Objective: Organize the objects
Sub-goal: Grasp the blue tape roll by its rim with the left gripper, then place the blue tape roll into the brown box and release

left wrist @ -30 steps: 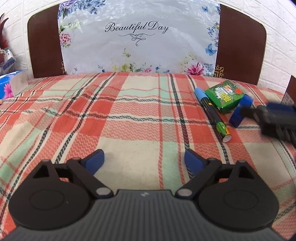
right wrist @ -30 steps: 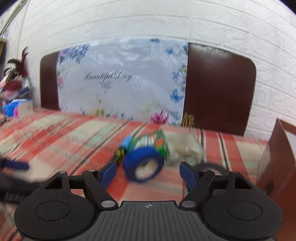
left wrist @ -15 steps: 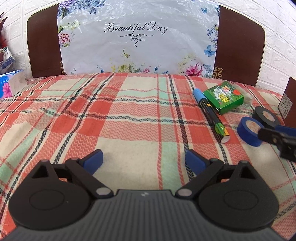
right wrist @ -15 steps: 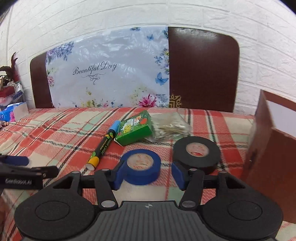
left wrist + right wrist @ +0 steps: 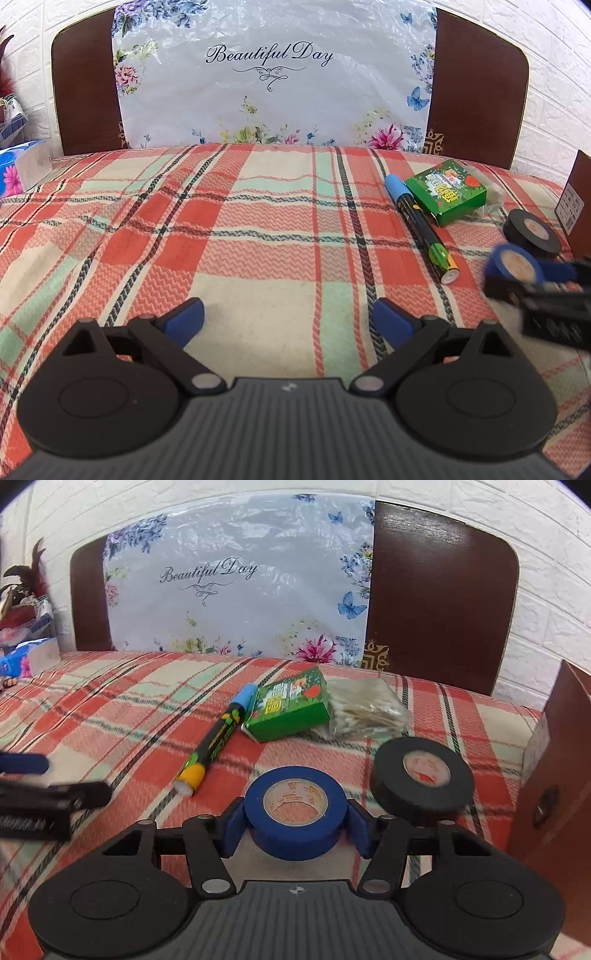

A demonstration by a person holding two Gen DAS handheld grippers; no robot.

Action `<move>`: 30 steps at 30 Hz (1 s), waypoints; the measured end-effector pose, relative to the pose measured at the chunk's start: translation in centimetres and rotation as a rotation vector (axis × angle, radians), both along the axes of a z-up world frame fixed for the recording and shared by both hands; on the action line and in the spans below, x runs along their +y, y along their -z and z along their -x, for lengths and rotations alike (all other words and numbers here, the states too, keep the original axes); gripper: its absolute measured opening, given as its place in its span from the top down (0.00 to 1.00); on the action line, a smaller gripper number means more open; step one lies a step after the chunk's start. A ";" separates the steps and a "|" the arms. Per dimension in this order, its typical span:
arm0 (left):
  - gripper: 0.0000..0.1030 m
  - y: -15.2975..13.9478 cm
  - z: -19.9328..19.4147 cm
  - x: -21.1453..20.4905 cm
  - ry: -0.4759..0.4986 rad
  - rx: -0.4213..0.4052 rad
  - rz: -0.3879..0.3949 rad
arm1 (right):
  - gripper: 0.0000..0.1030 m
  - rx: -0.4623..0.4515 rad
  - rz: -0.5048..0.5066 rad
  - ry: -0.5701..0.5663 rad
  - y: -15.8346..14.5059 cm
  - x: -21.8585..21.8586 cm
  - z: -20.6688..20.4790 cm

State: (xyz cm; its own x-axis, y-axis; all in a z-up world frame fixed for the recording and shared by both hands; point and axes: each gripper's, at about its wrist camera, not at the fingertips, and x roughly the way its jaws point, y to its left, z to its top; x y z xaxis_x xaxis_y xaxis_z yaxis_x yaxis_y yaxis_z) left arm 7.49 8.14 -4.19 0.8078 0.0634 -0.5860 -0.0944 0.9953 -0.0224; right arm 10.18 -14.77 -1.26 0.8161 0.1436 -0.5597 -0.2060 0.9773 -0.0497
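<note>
My right gripper point(image 5: 295, 827) is shut on the blue tape roll point(image 5: 295, 812), its pads against both sides; the roll also shows in the left wrist view point(image 5: 515, 262). A black tape roll point(image 5: 421, 779) lies just to its right. Further back lie a marker with a blue cap point(image 5: 216, 742), a green box point(image 5: 290, 705) and a bag of cotton swabs point(image 5: 364, 709). My left gripper point(image 5: 288, 321) is open and empty over the plaid cloth point(image 5: 221, 240), left of the objects.
A brown box point(image 5: 557, 764) stands at the right edge beside the black roll. A headboard with a floral plastic sheet point(image 5: 273, 74) closes the back. A blue tissue pack point(image 5: 18, 171) sits at the far left.
My right gripper set the blue roll down near the black roll, then closed on it and shifted slightly. The left gripper has stayed in place, open.
</note>
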 end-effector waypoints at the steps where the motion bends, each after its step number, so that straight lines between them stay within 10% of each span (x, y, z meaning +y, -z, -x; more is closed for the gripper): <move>1: 0.04 0.0 0.0 0.0 0.000 0.000 -0.001 | 0.46 0.000 0.000 -0.001 0.0 -0.3 1.0; 7: 0.04 0.0 -0.1 0.0 0.001 0.006 -0.003 | 0.46 0.003 -0.003 0.010 0.0 -2.2 7.7; 11: 0.09 -0.9 -0.3 -0.3 0.031 0.057 0.017 | 0.26 0.005 -0.023 0.056 0.2 -3.5 10.9; 18: 0.15 -4.6 1.6 -6.2 0.296 0.151 0.198 | 0.26 0.003 -0.008 0.081 0.4 -3.6 11.3; 24: 0.39 -4.0 0.5 -9.9 0.394 0.310 0.345 | 0.29 0.000 0.009 0.053 0.5 -3.5 10.0; 30: 0.65 -2.1 0.1 -11.6 0.421 0.367 0.311 | 0.47 0.006 -0.026 0.016 0.7 -3.8 8.8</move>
State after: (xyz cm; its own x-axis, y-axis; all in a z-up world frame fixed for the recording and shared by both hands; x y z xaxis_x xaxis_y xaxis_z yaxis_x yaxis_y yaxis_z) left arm 7.38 -3.46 -2.08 0.4696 -0.4334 -0.7691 0.2470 0.9009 -0.3569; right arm 1.40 -18.58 -1.98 0.8151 0.1448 -0.5609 -0.1904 0.9814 -0.0233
